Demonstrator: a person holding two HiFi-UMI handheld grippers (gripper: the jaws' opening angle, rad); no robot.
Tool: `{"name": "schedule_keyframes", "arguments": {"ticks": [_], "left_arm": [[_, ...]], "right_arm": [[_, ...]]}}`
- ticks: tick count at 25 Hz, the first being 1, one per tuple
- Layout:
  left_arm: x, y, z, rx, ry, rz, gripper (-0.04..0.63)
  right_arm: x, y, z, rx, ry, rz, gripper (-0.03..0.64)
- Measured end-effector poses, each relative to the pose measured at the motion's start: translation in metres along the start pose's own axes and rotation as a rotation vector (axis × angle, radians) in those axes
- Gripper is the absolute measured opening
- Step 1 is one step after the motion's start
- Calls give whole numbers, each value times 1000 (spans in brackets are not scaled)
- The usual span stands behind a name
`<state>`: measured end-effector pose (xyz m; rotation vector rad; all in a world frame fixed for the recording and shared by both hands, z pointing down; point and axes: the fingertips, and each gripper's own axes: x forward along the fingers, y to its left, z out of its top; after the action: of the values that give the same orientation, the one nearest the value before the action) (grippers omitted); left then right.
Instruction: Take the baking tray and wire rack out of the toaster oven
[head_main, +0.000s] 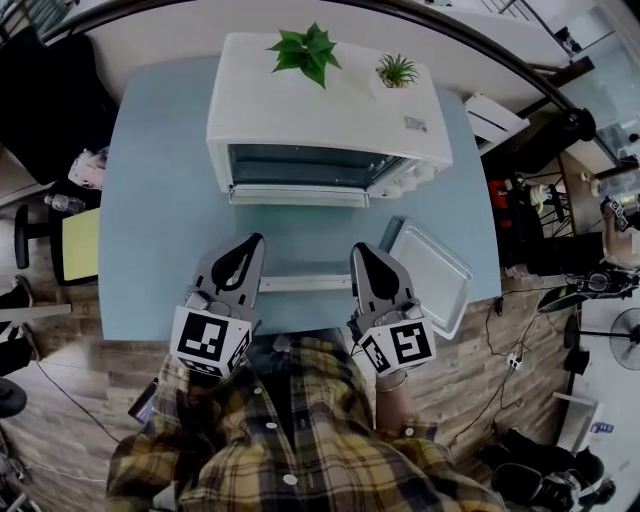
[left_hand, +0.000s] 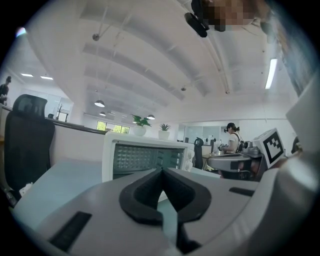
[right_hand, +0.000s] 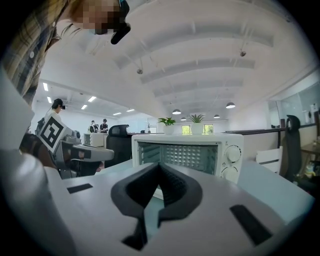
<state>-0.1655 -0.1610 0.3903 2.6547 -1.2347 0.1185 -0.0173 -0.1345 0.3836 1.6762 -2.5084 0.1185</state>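
Pale baking tray | flat on table | long axis diagonal

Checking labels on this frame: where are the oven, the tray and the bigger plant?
Oven (head_main: 320, 115), head view, bare top panel.
Tray (head_main: 432, 272), head view, its flat bottom.
Bigger plant (head_main: 305, 52), head view, its leaves.

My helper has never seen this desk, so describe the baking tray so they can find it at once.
Start at the white toaster oven on the pale blue table. In front of its knob end, near the table's front right corner, lies the baking tray. It is the only flat, shallow rectangular pan with rounded corners, lying askew beside the right gripper.
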Motion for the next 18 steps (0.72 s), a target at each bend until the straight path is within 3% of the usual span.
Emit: {"name": "schedule_keyframes", "arguments": {"ticks": [18], "left_arm": [[-1,8,-1,-31,-14,19,-9]], "right_arm": [[-3,-5,-6,22,10,-33,0]]}}
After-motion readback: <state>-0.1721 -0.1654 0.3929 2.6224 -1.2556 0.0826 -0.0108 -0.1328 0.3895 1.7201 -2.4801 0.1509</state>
